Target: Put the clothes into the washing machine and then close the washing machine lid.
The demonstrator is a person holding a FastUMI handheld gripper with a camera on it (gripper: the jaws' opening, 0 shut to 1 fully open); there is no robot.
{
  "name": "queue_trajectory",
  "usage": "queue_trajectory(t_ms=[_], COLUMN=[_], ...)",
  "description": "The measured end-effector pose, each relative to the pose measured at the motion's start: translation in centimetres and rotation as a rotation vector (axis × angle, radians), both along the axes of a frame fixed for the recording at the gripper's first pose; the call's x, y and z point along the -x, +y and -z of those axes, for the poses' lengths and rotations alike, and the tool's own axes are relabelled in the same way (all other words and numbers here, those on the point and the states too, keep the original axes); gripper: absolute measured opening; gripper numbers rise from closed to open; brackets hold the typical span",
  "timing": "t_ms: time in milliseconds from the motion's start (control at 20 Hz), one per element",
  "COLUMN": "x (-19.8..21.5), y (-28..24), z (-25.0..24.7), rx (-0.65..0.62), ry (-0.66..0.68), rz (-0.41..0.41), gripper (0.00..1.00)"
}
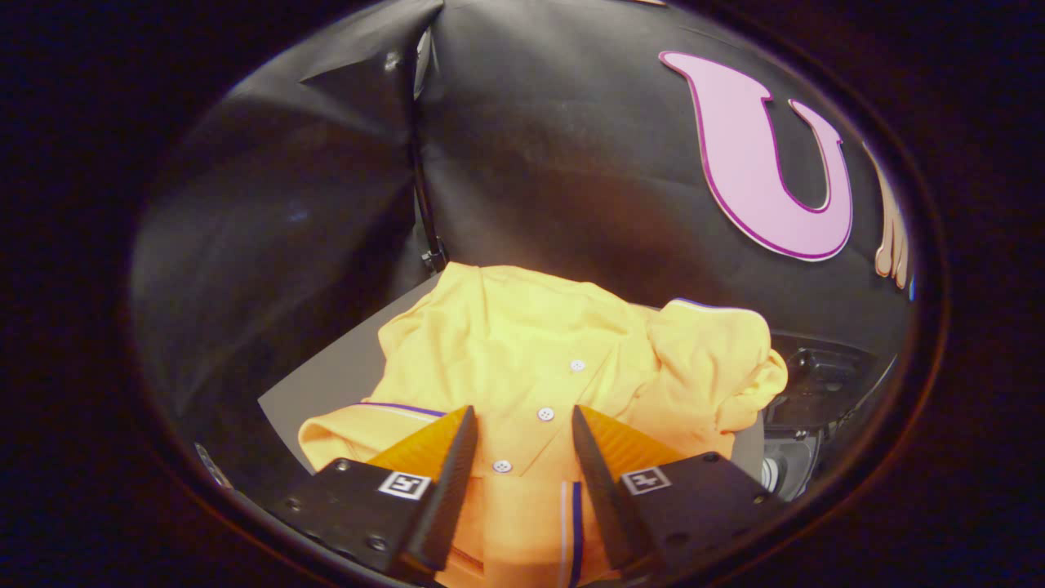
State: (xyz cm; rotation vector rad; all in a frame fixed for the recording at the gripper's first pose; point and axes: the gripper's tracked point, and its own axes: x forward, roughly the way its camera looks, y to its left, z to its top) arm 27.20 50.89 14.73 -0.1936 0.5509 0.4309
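A yellow polo shirt [531, 351] with white buttons and purple-and-white trim lies crumpled on a grey surface [326, 384]. My gripper [524, 418] hovers over its buttoned placket with the fingers spread apart. The placket and two of the buttons show in the gap between the fingertips. Neither finger presses on the cloth. The shirt's near part is hidden under the gripper body.
Dark machine parts [816, 384] with a round metal piece [771, 474] sit just right of the shirt, below the surface's edge. The black cloth wall stands close behind the shirt, with a vertical pole [424, 212] at its corner.
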Motion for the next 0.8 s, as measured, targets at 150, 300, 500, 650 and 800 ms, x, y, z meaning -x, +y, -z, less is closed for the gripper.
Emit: queue_trajectory(t_ms=[150,300,500,650,800], x=[-0.9,-0.7,-0.8,-1.4,-3.0], y=[-1.2,-3.3,-8.5,-13.4,-20.7], z=[-0.1,-0.1,-1.3,-2.7,-4.1], rx=[0.018,0.02,0.046,0.047,0.071], ry=[-0.018,-0.02,-0.06,-0.095,-0.15], rz=[0.001,0.033,0.116,0.208,0.355], gripper=[0.27,0.05,0.01,0.01,0.0])
